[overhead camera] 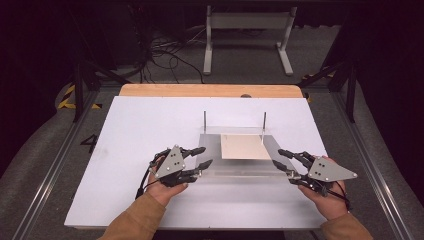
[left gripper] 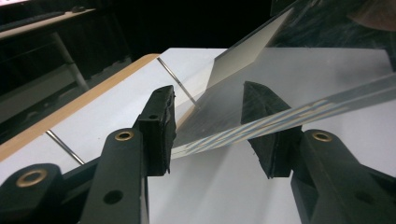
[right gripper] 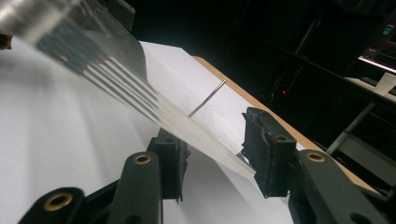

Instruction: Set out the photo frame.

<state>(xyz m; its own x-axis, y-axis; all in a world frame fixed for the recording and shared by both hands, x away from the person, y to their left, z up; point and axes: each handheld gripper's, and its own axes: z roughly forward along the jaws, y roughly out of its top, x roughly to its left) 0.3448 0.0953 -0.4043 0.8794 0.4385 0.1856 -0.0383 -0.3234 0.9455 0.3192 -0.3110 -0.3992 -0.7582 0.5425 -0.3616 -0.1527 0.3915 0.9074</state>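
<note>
A clear acrylic plate rests on the white board, its far edge at two upright metal pins. A tan square sheet lies on it. My left gripper is open at the plate's near left corner. In the left gripper view the plate has its edge running between the spread jaws of the gripper, unclamped. My right gripper is open at the near right corner. There the plate's edge also passes between the jaws of the gripper.
The board sits on a wooden tabletop whose far edge shows behind it. Metal rails run along both sides. On the floor beyond are a white table frame and tangled cables.
</note>
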